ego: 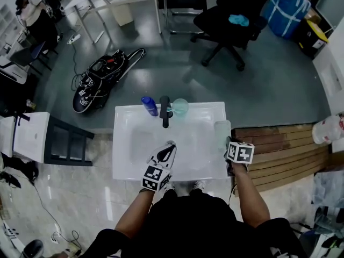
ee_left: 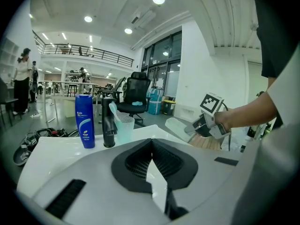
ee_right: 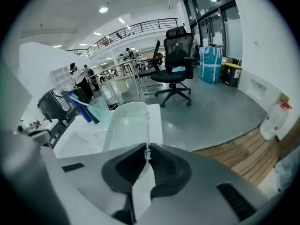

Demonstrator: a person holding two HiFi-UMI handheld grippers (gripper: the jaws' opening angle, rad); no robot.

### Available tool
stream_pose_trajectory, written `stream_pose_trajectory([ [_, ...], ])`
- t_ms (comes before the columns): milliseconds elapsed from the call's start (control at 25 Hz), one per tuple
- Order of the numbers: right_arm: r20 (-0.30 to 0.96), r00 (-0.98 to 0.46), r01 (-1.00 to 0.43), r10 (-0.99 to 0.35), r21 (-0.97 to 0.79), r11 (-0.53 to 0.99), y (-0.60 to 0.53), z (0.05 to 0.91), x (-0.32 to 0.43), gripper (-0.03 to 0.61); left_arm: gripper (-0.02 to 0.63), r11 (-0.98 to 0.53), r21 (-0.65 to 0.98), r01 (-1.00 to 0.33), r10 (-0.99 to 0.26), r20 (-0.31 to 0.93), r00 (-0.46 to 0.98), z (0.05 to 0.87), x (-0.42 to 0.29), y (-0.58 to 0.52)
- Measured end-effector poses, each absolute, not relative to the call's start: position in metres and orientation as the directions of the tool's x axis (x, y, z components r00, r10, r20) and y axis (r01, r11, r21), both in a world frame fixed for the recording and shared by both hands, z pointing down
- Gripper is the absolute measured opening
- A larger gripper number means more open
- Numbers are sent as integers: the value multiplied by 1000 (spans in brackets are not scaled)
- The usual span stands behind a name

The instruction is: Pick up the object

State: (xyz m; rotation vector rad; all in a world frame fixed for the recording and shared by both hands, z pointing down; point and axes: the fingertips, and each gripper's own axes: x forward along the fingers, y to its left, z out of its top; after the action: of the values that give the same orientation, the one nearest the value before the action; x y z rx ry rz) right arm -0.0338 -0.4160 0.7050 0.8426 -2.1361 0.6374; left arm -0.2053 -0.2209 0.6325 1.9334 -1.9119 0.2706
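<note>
The translucent white tray [ego: 222, 129] sits at the right edge of the white sink [ego: 126, 165], right of the frame's middle in the head view; the right gripper [ego: 230, 147] comes at it from below in the picture, its marker cube just under the tray; in the right gripper view the jaws are pinched on the tray's thin upright rim [ee_right: 146, 125], and the tray's long body runs up and to the left from the jaws; in the left gripper view the tray [ee_left: 180, 125] looks tilted, its end at the right gripper [ee_left: 206, 123] higher; whether it is clear of the sink top I cannot tell.

The left gripper [ego: 170, 144] hangs over the basin near the lower middle of the head view, pointing up the frame toward the black faucet [ego: 165, 110]; in its own view the jaws are pressed together at the tips with nothing between them.

Along the sink's upper edge in the head view stand a blue bottle [ego: 149, 106], the faucet, and a pale green cup [ego: 180, 107], close in a row; the left gripper view shows a toothbrush [ee_left: 114, 111] standing in the cup.

Beyond the sink, at the top of the head view, a black office chair [ego: 226, 20] stands on the grey floor; a black bag [ego: 99, 82] lies at upper left; a wooden platform [ego: 285, 144] lies to the right of the sink.
</note>
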Motion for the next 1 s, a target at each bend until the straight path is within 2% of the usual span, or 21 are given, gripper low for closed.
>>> stream_pose_trajectory([
  [640, 655, -631, -672, -416, -194, 715, -380, 642, -38, 37, 14, 7, 147, -989, -926, 375, 50, 610, -196, -230],
  [1000, 638, -643, -653, -424, -166, 739, -371, 632, -42, 37, 14, 12, 139, -990, -931, 364, 40, 604, -196, -224],
])
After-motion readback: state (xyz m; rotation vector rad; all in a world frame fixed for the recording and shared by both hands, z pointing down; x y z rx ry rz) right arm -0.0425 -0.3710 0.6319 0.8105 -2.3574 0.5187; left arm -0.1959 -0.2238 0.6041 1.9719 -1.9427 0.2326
